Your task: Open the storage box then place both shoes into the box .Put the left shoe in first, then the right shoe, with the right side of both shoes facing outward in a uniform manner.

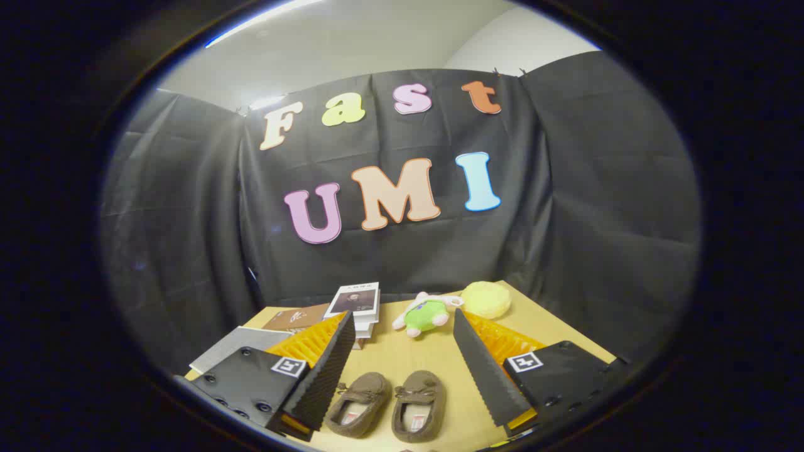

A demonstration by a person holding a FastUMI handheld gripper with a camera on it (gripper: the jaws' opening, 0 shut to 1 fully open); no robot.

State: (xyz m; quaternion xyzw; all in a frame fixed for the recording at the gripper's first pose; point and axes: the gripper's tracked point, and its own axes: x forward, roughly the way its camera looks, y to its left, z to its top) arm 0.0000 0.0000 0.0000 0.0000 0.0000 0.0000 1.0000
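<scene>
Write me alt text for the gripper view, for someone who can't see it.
The gripper is open, its fingers spread to either side of a pair of brown shoes lying side by side on a wooden table. Beyond them sit a stack of books, a green plush toy and a yellow sponge.

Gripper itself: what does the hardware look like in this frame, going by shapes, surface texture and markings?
The gripper has two long wedge-shaped fingers that taper toward their tips, with ribbed, sawtooth inner pads. Each is mounted on a black, flat block with screw holes, and each block carries a small square black-and-white marker. The fingers stand apart, open, above the pair of shoes on the table.
</scene>
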